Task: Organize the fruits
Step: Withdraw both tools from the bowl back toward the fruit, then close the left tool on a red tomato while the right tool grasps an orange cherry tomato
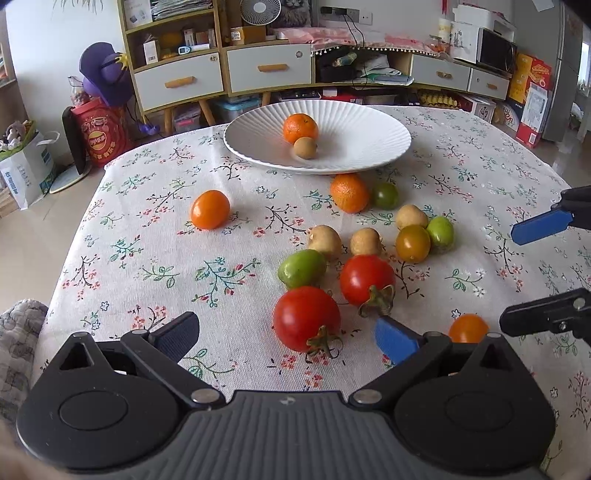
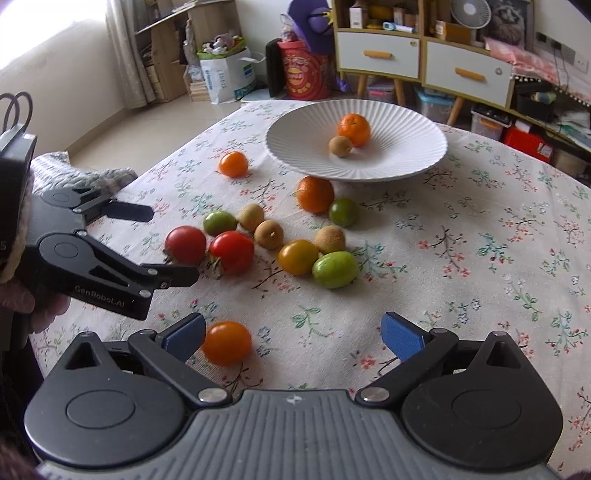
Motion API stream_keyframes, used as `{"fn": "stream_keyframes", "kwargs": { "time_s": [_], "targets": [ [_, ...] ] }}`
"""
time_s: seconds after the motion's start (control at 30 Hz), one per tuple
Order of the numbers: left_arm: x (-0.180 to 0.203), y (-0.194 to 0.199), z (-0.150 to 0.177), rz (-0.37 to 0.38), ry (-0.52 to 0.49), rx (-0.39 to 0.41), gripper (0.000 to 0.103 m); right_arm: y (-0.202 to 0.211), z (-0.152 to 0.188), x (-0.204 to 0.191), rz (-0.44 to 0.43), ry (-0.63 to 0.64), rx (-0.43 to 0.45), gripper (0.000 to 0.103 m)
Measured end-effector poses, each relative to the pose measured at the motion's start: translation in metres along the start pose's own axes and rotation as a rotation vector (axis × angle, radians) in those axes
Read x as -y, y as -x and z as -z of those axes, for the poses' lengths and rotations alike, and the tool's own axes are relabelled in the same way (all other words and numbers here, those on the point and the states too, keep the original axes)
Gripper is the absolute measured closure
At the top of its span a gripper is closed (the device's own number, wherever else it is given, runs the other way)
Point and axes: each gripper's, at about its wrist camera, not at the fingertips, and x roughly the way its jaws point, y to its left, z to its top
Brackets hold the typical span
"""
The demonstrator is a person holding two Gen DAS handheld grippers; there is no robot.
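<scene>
1. An orange tomato (image 1: 468,328) sits half hidden behind the left gripper's (image 1: 286,336) linkage.
2. The right gripper (image 1: 546,269) is cut off by the left view's right edge.
3. The plate (image 2: 406,162) hides the top of a mandarin (image 2: 315,194).
4. Shelf items (image 1: 177,40) are too small to identify.

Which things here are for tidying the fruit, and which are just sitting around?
For the job:
white plate, already holding an orange and a small brown fruit
loose fruits on the tablecloth, like the red tomatoes
left gripper and right gripper, both open

Just lying about:
fan
purple plush toy
drawer cabinet
</scene>
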Motion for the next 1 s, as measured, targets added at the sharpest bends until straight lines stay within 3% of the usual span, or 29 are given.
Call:
{"fn": "stream_keyframes", "kwargs": {
  "time_s": [0.13, 0.37, 0.6, 0.73, 0.87, 1.0],
  "targets": [
    [0.001, 0.003, 0.010, 0.024, -0.019, 0.028, 0.004, -0.001, 0.010, -0.014, -0.035, 0.072, 0.007, 0.001],
    [0.005, -0.004, 0.019, 0.032, -0.047, 0.008, 0.004, -0.011, 0.024, -0.032, -0.039, 0.174, -0.025, 0.001],
    [-0.003, -0.007, 0.025, 0.062, 0.033, 0.027, 0.004, -0.016, 0.034, -0.037, -0.005, 0.237, -0.014, 0.001],
    [-0.001, -0.007, 0.025, 0.059, 0.026, 0.049, 0.004, -0.016, 0.033, -0.037, -0.005, 0.228, 0.000, 0.005],
    [-0.001, -0.007, 0.025, 0.045, 0.037, 0.062, 0.007, -0.015, 0.032, -0.039, -0.003, 0.241, 0.017, 0.015],
    [-0.004, -0.006, 0.022, 0.045, 0.050, 0.067, 0.017, -0.013, 0.032, -0.043, -0.014, 0.265, 0.029, 0.033]
  ]
}}
